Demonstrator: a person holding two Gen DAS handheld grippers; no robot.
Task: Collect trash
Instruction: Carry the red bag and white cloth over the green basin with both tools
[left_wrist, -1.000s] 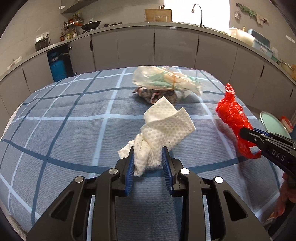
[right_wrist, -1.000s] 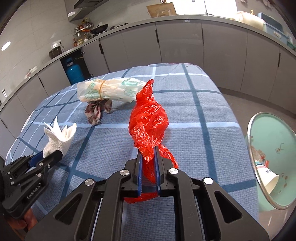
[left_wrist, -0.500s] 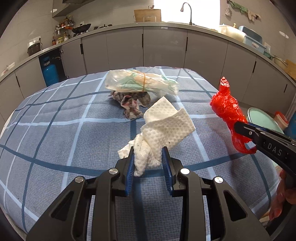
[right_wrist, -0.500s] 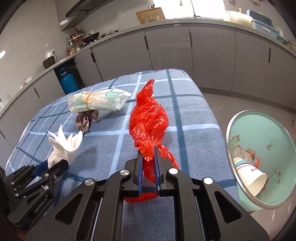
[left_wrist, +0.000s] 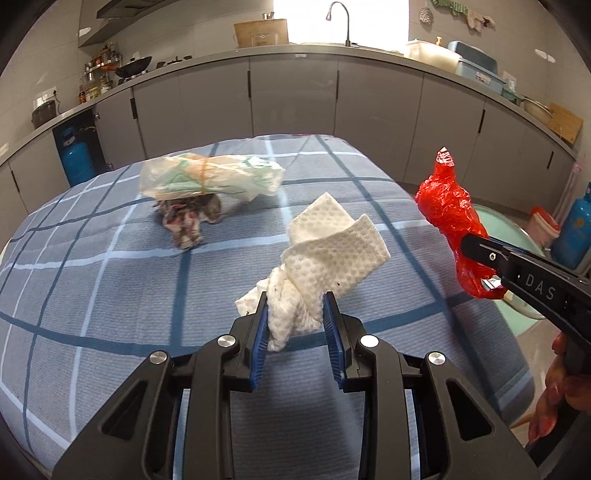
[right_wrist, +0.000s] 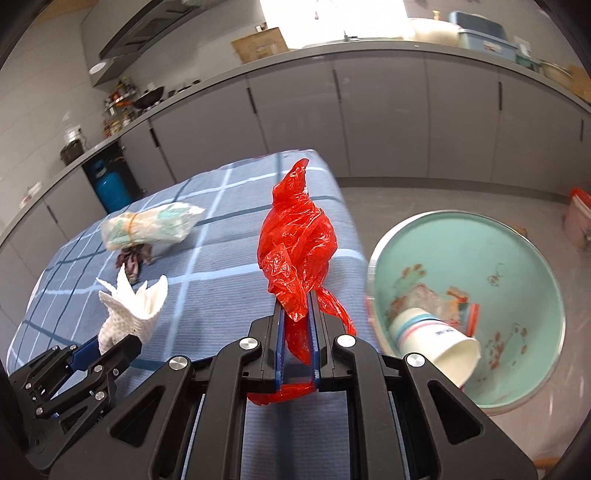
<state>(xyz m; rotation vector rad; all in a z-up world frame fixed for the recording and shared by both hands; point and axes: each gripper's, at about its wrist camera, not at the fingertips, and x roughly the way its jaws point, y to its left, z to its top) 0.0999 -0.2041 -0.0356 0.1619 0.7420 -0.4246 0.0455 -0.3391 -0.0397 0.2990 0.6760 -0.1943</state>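
Observation:
My left gripper (left_wrist: 294, 306) is shut on a crumpled white paper towel (left_wrist: 325, 254), held above the blue checked tablecloth (left_wrist: 110, 295). The same towel (right_wrist: 133, 306) shows at the lower left of the right wrist view. My right gripper (right_wrist: 295, 306) is shut on a crumpled red plastic bag (right_wrist: 295, 243), which stands up from the jaws; that bag (left_wrist: 448, 206) is at the right of the left wrist view. Right of the table sits a pale green basin (right_wrist: 517, 258) holding a paper cup (right_wrist: 436, 339) and wrappers. A clear bag of packets (left_wrist: 207, 177) and a dark crumpled rag (left_wrist: 188, 218) lie on the table.
Grey kitchen cabinets (left_wrist: 295, 99) run along the back wall under a counter with a sink tap (left_wrist: 341, 18). A blue gas cylinder (left_wrist: 79, 158) stands at the left, another (left_wrist: 574, 229) at the far right. A hand (left_wrist: 554, 410) holds the right gripper's handle.
Both grippers have swung to the right with their loads, so the table's right edge and the green basin have come further into view. Neither grip has changed.

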